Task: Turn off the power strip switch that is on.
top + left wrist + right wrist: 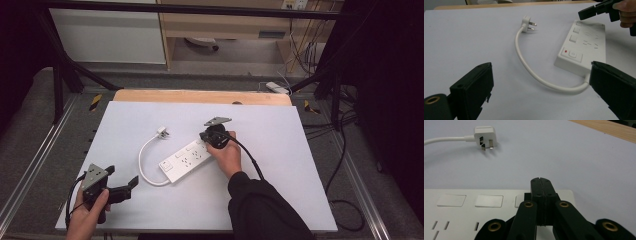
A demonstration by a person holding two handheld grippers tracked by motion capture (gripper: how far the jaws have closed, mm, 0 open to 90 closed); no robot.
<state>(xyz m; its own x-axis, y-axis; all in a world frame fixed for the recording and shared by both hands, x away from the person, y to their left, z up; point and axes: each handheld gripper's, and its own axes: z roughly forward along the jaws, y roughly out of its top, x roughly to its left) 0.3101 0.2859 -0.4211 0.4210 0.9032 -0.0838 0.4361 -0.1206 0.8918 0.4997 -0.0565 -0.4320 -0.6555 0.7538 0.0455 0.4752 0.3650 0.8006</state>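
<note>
A white power strip [186, 160] lies at the middle of the white table, its short cable curling left to a white plug [162, 132] that rests on its side. My right gripper [206, 137] is shut with nothing in it, hovering at the far end of the power strip [469, 215] by the row of square switches; the plug [485, 137] lies beyond. My left gripper [134, 181] is open near the table's front left, apart from the strip. Between its jaws I see the power strip [584, 47], cable and plug [527, 23].
The white table top [280, 150] has a wooden strip [200, 96] along its far edge. Black frame bars stand around the table, and loose cables [345, 150] lie on the floor at the right.
</note>
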